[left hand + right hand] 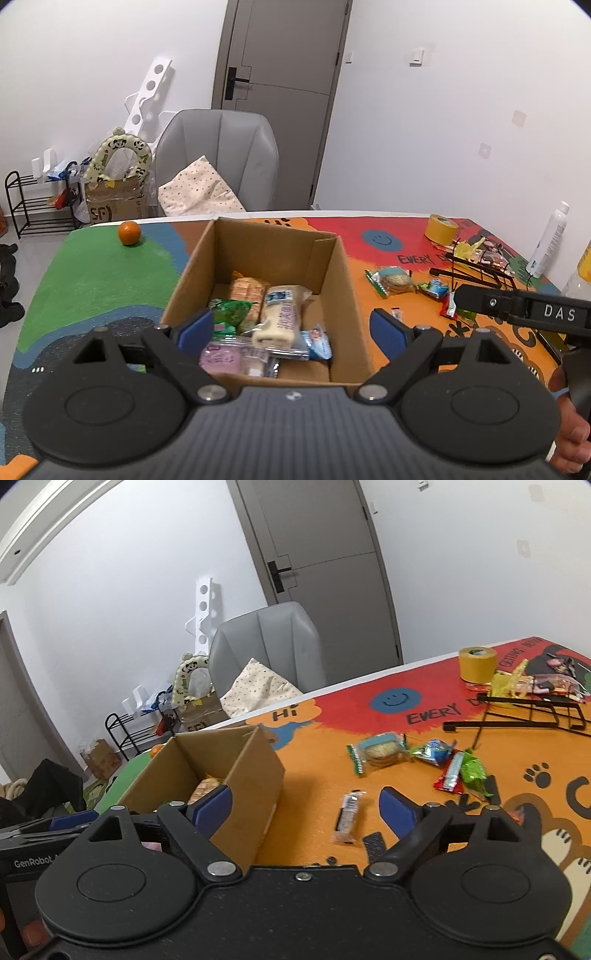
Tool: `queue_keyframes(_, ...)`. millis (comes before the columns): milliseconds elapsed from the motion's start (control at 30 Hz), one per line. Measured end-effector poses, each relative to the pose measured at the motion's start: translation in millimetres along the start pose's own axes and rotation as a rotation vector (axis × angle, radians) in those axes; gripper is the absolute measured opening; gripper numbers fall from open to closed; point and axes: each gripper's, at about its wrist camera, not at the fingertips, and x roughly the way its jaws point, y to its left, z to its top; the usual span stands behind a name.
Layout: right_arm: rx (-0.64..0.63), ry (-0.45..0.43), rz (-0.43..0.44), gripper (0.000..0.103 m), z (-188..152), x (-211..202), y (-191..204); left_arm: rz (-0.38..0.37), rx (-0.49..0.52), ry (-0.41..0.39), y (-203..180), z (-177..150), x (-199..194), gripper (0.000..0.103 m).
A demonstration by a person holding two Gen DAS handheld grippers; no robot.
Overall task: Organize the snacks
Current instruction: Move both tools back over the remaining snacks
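1. Sitting far left of the cardboard box (pixel 258 295) on the green patch of the painted table (pixel 96 273): an orange (pixel 129 233). Standing behind it, beyond the table edge: a black wire rack (pixel 33 206), a panda-print cushion (pixel 120 153), a grey chair (pixel 221 158) and a grey door (pixel 284 74).
2. Hovering just in front of the box: the left gripper (pixel 293 330), jaws spread wide, holding nothing.
3. Lying piled inside the box: a cream bun packet (pixel 279 319), a cracker pack (pixel 245 290), a green packet (pixel 231 312), a pink packet (pixel 221 358).
4. Lying loose right of the box: a biscuit pack (pixel 393 278), a blue-and-silver candy (pixel 436 288); farther right, a yellow tape roll (pixel 441 229), a black wire stand (pixel 480 269) and a white spray bottle (pixel 548 240).
5. Reaching in from right of the box in the left view: the right gripper (pixel 306 808), jaws likewise wide apart and empty.
6. Showing only in the right view: a thin wafer stick (pixel 347 818) just right of the box (pixel 236 782), lying between the fingers; a red-and-blue bar (pixel 450 775) and a green candy (pixel 474 771) farther right.
7. Showing only in the left view: the box's full contents.
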Motion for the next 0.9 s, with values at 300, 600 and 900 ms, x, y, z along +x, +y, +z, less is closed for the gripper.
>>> queue_keyframes(300, 0.026, 0.009, -0.025, 0.088, -4, -7, -30, -0.017, 0.024, 0.005, -28, -1, 6, 0.090)
queue_keyframes(600, 0.054, 0.026, -0.057, 0.088, -9, -11, -62, -0.078, 0.066, 0.031, -63, -2, 16, 0.090)
queue_keyframes(900, 0.074, 0.037, -0.079, 0.087, -12, -11, -88, -0.120, 0.080, 0.054, -90, -3, 29, 0.090)
